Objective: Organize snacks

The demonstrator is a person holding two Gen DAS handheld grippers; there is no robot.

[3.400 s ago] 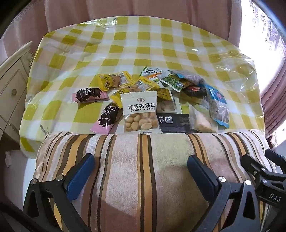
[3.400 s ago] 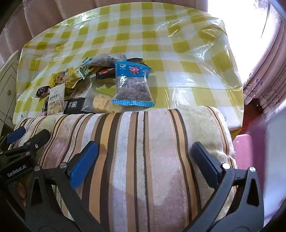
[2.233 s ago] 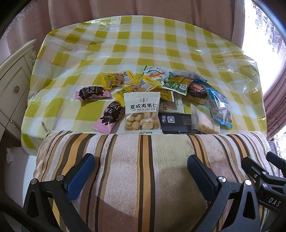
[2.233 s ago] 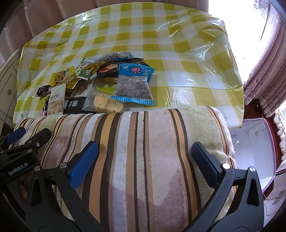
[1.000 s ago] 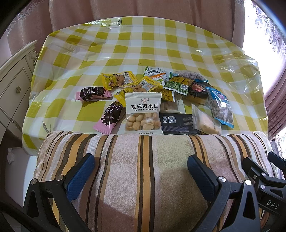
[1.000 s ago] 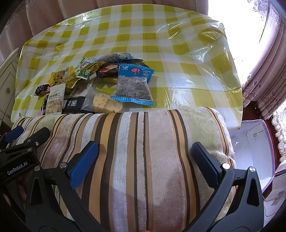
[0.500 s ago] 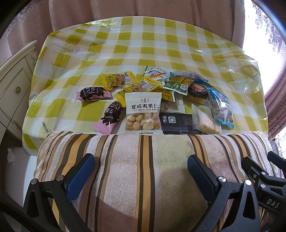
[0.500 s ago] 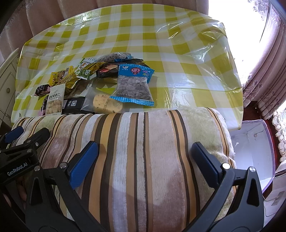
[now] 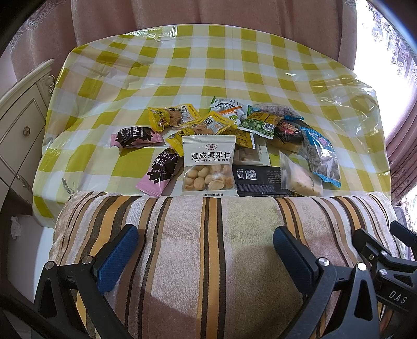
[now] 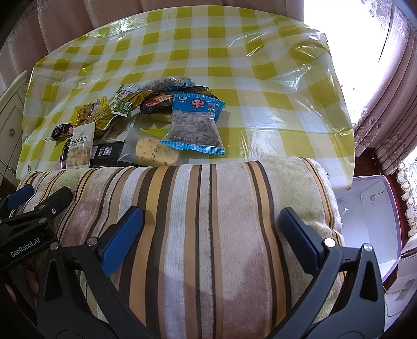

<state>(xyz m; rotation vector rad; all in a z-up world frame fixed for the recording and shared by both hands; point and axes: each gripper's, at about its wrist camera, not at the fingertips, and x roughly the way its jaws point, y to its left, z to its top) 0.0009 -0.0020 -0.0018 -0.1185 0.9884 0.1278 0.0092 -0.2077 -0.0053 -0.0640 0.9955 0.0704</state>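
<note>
A pile of snack packets lies on the yellow checked tablecloth [image 9: 234, 65]: a white macadamia bag [image 9: 208, 163], two pink chocolate packets [image 9: 135, 137], yellow packets [image 9: 169, 118], a black packet [image 9: 258, 178], a clear cookie bag [image 9: 299, 178] and a blue-edged bag of dark candies [image 10: 194, 126]. My left gripper [image 9: 203, 250] is open and empty over a striped cushion [image 9: 208, 247], short of the pile. My right gripper [image 10: 211, 232] is open and empty over the same cushion [image 10: 221, 208]. The left gripper also shows in the right wrist view [image 10: 34, 206].
A white box [image 10: 365, 216] stands on the floor right of the table. A cream drawer cabinet [image 9: 18, 122] stands at the left. Pink curtains [image 9: 182, 13] hang behind the table. Bright window light comes from the right.
Both views have shifted very slightly. The snacks lie as before and both grippers stay open over the cushion.
</note>
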